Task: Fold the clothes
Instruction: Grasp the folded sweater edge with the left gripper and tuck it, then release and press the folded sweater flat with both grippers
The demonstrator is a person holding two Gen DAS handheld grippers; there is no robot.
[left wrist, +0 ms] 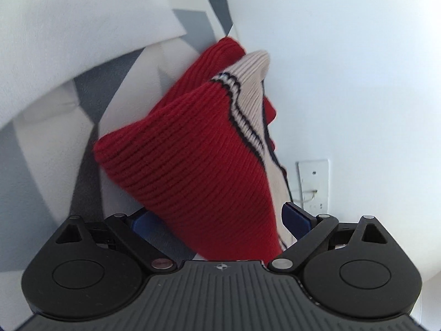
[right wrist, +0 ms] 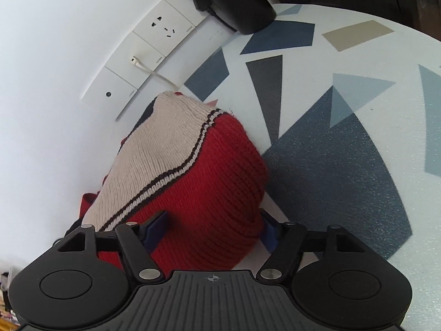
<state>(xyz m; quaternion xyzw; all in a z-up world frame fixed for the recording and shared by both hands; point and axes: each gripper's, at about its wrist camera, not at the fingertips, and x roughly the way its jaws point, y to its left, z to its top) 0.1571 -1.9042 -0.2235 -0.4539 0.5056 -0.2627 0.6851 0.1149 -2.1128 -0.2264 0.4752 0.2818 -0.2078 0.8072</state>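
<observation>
Left wrist view: a red ribbed sweater (left wrist: 193, 151) with a beige panel edged in dark stripes fills the centre of the frame, bunched into a thick fold. It runs down between the two blue pads of the left gripper (left wrist: 217, 223). The right pad (left wrist: 296, 220) lies against the beige edge; the left pad (left wrist: 143, 222) is partly hidden behind the red knit. The jaws stand wide with the bundle filling the gap between them; they appear clamped on it. A white wall (left wrist: 344, 82) takes the right of the frame, with a wall plate (left wrist: 314, 184) at lower right. A patterned grey and white surface (left wrist: 91, 88) shows at left.

Right wrist view: the same sweater (right wrist: 193, 171) occupies the centre and lower left, beige upper left, red lower right. It sits between the pads of the right gripper (right wrist: 212, 231); both pads bear on the red knit, grasping it at a half-wide opening. The sweater rests on a mat (right wrist: 344, 138) with blue, grey and tan shapes, beside the wall. Sockets (right wrist: 162, 30) sit at upper left; a black object (right wrist: 237, 2) at top centre.
</observation>
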